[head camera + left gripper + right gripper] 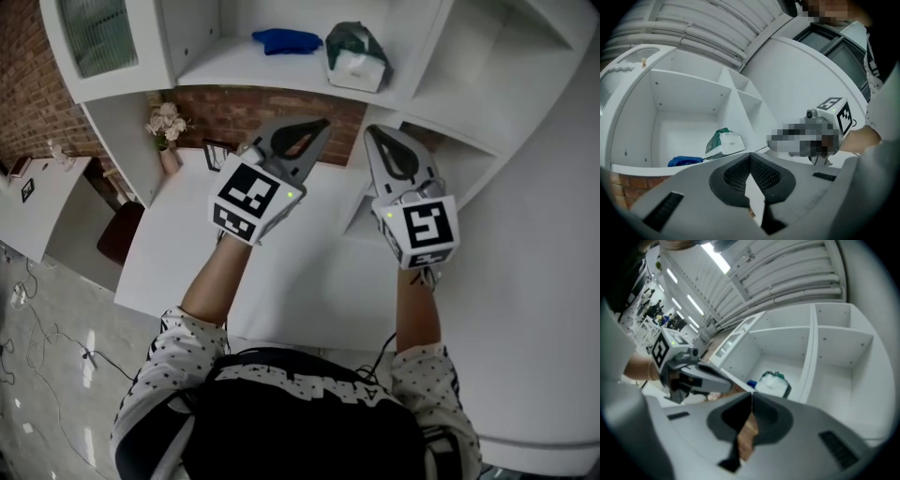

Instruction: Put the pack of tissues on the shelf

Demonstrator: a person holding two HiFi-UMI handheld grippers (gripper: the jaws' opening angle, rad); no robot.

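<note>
Pack of tissues (356,58) lies on the shelf (234,70), at 3 o'clock of a blue cloth (286,40). Judged light, soft and crushable, with a slippery wrap; best gripped across its narrow sides. Left hand-held gripper (322,123) and right hand-held gripper (371,130): jaws together, nothing held.

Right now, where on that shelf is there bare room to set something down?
Bare: the shelf board left of the blue cloth, and the compartment right of the divider. Crowded: toward the divider, where the cloth and the pack of tissues sit side by side.
</note>
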